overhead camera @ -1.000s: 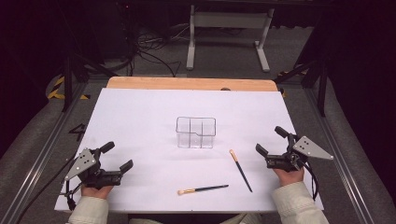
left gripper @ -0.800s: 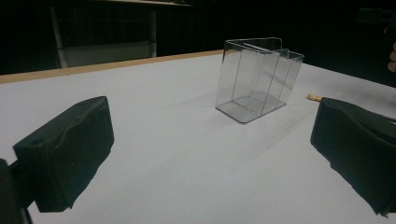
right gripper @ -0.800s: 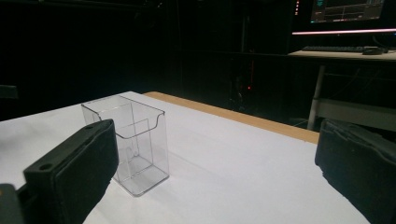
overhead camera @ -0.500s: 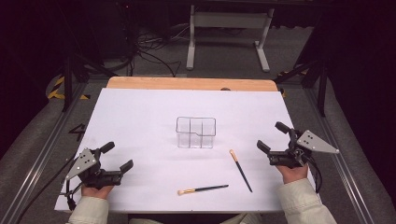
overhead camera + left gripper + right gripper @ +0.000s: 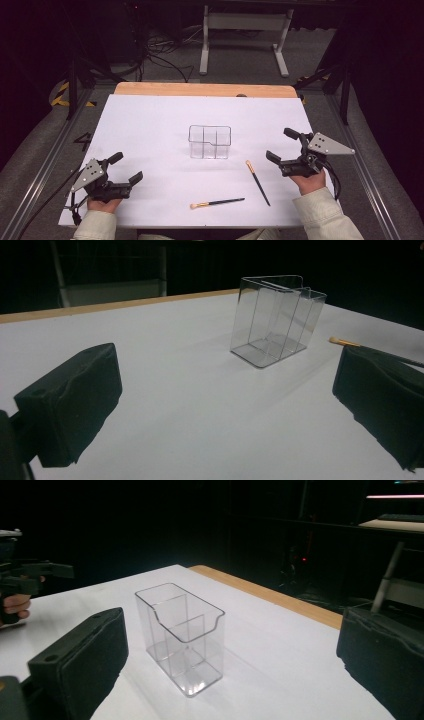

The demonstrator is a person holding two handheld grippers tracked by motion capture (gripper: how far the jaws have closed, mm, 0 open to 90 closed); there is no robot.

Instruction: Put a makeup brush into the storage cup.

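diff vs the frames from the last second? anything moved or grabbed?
Small shift only: the right hand-held gripper drifted slightly toward the table's right edge and farther from the person, jaws open, nothing grabbed. The left hand-held gripper, clear organizer and two brushes stayed put.

Clear plastic, matt white sheet, black pads

I see a glossy, see-through plastic organizer (image 5: pixel 210 142) on a smooth matt white table cover (image 5: pixel 150 125), with bare pale wood along the table's far edge (image 5: pixel 200 89). Both brushes (image 5: pixel 218 203) have slim black handles. My left gripper (image 5: pixel 126 168) and right gripper (image 5: pixel 283 145) carry dull, slightly rough black pads (image 5: pixel 75 400).
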